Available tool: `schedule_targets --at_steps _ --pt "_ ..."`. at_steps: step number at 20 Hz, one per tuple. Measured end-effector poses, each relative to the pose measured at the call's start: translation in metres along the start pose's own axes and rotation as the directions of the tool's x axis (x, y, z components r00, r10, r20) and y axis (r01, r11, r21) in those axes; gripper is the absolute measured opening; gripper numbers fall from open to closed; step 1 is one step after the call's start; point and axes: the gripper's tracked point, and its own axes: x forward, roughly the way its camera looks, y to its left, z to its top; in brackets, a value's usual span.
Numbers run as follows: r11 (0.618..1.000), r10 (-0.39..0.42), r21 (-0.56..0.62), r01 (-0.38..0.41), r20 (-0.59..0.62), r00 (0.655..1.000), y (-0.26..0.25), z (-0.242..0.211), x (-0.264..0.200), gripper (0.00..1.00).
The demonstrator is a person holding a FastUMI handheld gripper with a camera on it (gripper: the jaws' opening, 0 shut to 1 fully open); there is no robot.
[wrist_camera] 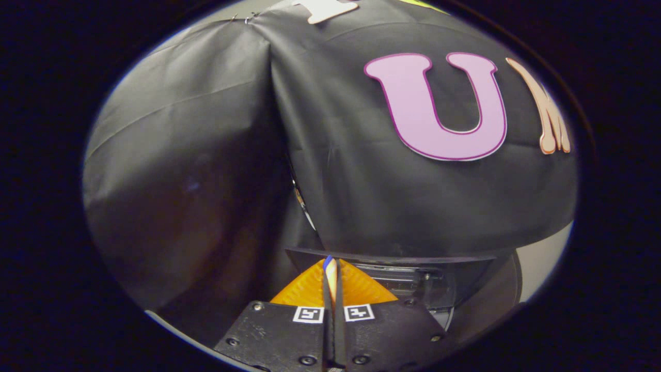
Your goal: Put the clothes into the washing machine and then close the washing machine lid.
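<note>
Claw: my claw [331, 268] has its two fingers brought together, almost touching, with a thin strip of cloth [330, 276] pinched in the narrow slit between them.
Strip of cloth: pale, with a blue tip at its far end; it stands up between the fingertips and reaches just past them. I take it to be an edge of the clothes, but too little of it shows for me to say which garment.
Fingers: ribbed pads [361, 287] fan out to either side of the slit; both press on the strip as far as I can see.
Claw body: two dark plates with screws sit nearest me, each carrying a small square marker [308, 314] beside the slit.
Washing machine: just beyond the fingertips I see a dark flat edge [392, 257] running across, and under it a clear, glossy part [413, 281] with some fittings inside. I read this as the washing machine, but I cannot tell whether that edge is its lid or whether the lid is up or down.
Curved dark rim: to the right of the clear part, a rounded dark surface [496, 294] slopes down toward me.
Booth wall: black cloth [196, 155] hangs in folds behind everything, meeting at a corner straight above the claw.
Pale surface: a small light patch [545, 261] shows beyond the rounded rim, under the wall's lower hem.
</note>
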Motion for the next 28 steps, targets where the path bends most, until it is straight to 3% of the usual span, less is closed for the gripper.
schedule_targets --at_steps 5,16,23,28 --pt "0.993 -0.083 -0.091 0.081 -0.019 0.996 -0.014 -0.016 0.008 0.03" --pt "0.97 -0.222 -0.075 0.231 0.116 0.968 -0.067 0.014 0.007 0.98" --pt "0.96 -0.275 -0.021 0.28 0.131 0.952 -0.085 0.017 0.043 0.98" --pt "0.947 -0.307 -0.066 0.314 0.101 0.946 -0.092 0.006 0.061 0.98"
